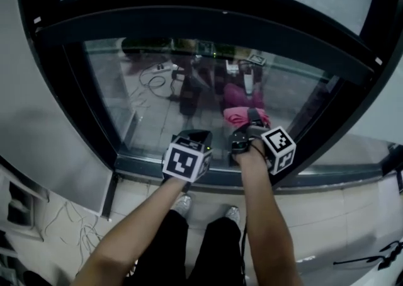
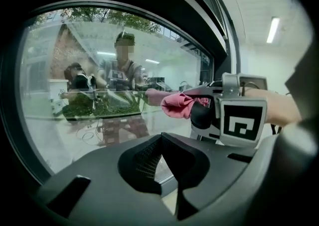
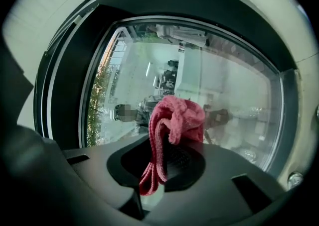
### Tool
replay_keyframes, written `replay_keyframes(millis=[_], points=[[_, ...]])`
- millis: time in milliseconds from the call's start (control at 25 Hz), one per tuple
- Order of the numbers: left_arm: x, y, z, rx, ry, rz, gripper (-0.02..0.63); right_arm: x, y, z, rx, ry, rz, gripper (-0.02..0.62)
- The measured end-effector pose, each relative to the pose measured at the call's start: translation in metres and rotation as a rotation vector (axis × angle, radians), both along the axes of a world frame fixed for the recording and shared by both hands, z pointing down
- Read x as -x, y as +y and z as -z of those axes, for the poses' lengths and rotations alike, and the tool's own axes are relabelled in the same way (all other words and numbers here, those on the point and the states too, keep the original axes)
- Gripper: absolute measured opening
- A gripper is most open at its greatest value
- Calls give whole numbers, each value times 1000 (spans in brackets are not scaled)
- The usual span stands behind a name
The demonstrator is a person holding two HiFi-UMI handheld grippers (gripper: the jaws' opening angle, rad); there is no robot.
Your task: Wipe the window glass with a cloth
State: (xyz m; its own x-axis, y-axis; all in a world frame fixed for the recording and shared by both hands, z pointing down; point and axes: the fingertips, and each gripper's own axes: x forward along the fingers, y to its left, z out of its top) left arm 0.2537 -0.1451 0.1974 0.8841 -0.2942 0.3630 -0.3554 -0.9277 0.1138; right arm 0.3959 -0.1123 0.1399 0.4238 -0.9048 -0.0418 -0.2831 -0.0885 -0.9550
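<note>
The right tool (image 3: 167, 163) clamps the bunched pink cloth (image 3: 177, 115) just ahead of its jaws, close to the window glass (image 1: 157, 96), while the left tool (image 2: 160, 158) beside it is pinched closed on nothing, and hard wiping might tug that loose fold free.

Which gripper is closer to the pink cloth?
Right. The right gripper clamps the pink cloth between its jaws; the left gripper sits beside it, apart, empty.
</note>
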Motion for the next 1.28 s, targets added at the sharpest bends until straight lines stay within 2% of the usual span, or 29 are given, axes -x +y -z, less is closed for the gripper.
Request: replay_keyframes(millis=[400, 640, 1000, 1280], points=[[-18, -4, 53, -60, 50, -28, 2, 5, -5, 81, -104, 75, 19, 43], [-25, 0, 80, -110, 70, -41, 2, 5, -2, 115, -108, 101, 14, 43], [-14, -7, 91, -130, 75, -39, 2, 12, -6, 158, -166, 148, 9, 43], [-5, -21, 102, -152, 78, -24, 2, 28, -11, 191, -258, 208, 23, 43]])
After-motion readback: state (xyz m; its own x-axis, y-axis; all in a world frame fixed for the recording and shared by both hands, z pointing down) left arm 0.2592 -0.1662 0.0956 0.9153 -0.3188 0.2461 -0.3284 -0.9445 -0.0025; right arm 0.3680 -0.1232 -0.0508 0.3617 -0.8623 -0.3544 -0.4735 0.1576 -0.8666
